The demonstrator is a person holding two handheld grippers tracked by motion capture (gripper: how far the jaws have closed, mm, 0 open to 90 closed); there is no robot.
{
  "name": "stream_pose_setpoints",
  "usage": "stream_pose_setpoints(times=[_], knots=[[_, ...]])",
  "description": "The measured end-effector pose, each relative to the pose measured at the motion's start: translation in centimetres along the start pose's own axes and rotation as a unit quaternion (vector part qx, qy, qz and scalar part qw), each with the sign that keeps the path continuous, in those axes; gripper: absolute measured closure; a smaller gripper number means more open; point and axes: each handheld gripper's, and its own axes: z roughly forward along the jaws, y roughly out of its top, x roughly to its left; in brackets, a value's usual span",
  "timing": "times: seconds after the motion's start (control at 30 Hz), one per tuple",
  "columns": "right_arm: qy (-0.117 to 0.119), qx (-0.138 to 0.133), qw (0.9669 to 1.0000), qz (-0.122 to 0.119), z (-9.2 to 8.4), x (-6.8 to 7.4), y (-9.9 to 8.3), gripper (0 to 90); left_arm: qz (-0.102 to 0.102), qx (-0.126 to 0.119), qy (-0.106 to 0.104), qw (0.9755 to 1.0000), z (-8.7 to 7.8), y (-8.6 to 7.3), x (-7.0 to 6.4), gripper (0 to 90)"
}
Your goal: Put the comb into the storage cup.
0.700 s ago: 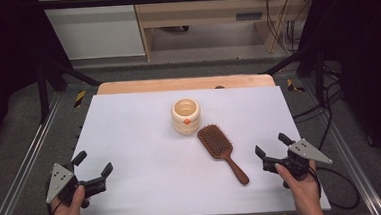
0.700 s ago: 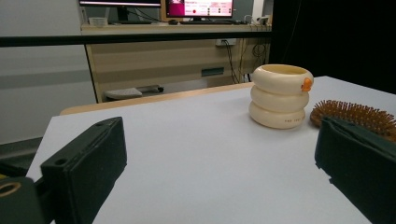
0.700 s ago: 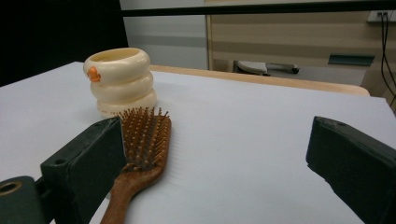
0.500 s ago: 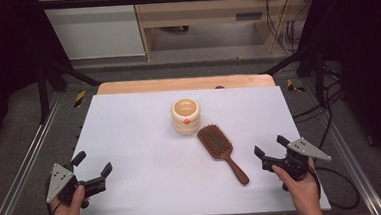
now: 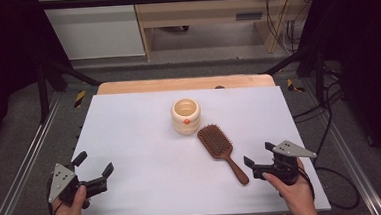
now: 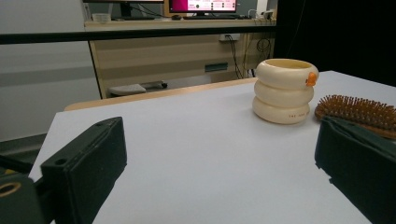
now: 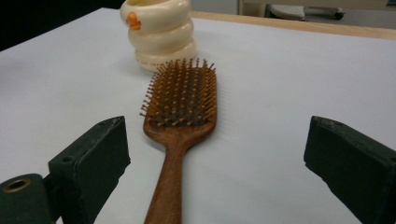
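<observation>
while both jaws gape empty | right gripper (image 5: 257, 156) nears hairbrush (image 5: 222, 146) handle (apart) | left gripper (image 5: 93, 163) idle

A white bench (image 5: 130, 141) carries two things, with a strip of bare wood along its far edge. A cream holder (image 5: 185, 116) shaped like three stacked rings, with a small orange knob near its rim, stands upright near the middle. Just beside it lies a wooden hairbrush (image 5: 221, 145), bristles up, its handle slanting toward the near right corner.
</observation>
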Motion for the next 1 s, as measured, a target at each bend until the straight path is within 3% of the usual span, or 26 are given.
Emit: stream_pose_setpoints(times=[0.3, 0.47, 0.7, 0.73, 0.77, 1.0], knots=[[0.013, 0.047, 0.9986, -0.018, 1.3, 2.2, 0.6, 6.8, 0.003, 0.003, -0.002, 1.0000, -0.2, -0.2, -0.1, 2.3], [0.020, 0.093, 0.9950, -0.030, 2.4, 3.3, 0.5, 6.2, 0.007, 0.006, -0.005, 0.9999, -0.3, -0.2, -0.2, 2.4], [0.014, 0.158, 0.9865, -0.040, 4.0, 4.4, 1.0, 8.5, 0.008, 0.003, -0.007, 0.9999, -0.3, -0.2, -0.3, 2.3], [0.014, 0.158, 0.9865, -0.040, 4.0, 4.4, 1.0, 8.5, 0.008, 0.003, -0.007, 0.9999, -0.3, -0.2, -0.3, 2.4], [0.006, 0.175, 0.9835, -0.045, 4.5, 4.6, 1.2, 9.1, 0.010, 0.003, -0.009, 0.9999, -0.3, -0.2, -0.3, 2.4], [0.001, 0.213, 0.9759, -0.048, 6.0, 4.9, 1.6, 9.4, 0.012, 0.006, -0.010, 0.9999, -0.1, -0.2, -0.4, 2.4]])
